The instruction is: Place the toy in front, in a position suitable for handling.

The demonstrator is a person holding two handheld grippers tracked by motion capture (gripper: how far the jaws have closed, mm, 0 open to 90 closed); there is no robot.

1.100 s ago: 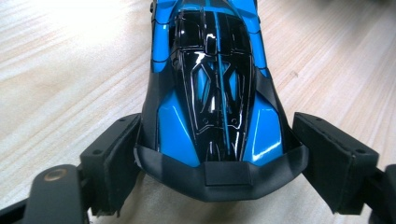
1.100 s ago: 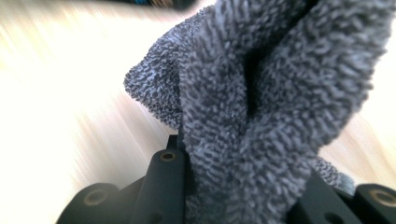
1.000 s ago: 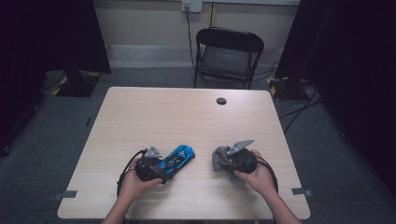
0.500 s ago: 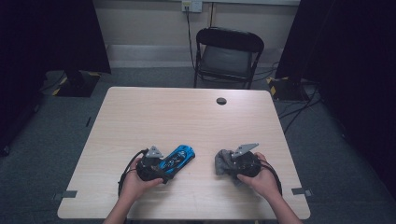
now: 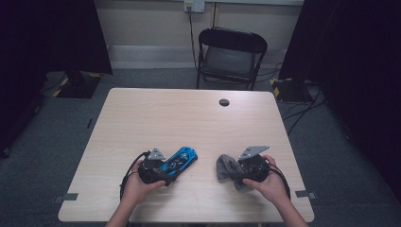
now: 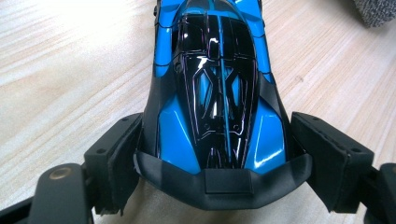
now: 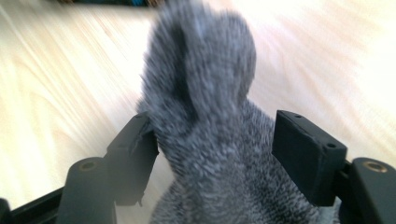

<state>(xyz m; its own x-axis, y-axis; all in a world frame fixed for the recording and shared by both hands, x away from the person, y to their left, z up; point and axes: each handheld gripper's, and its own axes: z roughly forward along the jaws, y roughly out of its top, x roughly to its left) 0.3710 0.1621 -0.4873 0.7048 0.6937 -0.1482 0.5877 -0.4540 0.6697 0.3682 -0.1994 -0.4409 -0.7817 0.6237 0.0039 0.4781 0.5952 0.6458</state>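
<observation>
High view: the left gripper (image 5: 158, 166) is holding the blue toy car (image 5: 179, 160) on the table (image 5: 161, 113); the right gripper (image 5: 243, 168) is meeting the grey cloth (image 5: 227, 166).

Left gripper view: both jaws are clamping the toy car (image 6: 217, 93) at its near end.

Right gripper view: jaws are standing apart, the cloth (image 7: 210, 121) lying between, touching one; blurred.

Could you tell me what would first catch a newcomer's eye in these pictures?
The glossy blue toy car lies near the table's front edge, its rear between the left tool's jaws. To its right, a grey fuzzy cloth sits between the right tool's jaws.
</observation>
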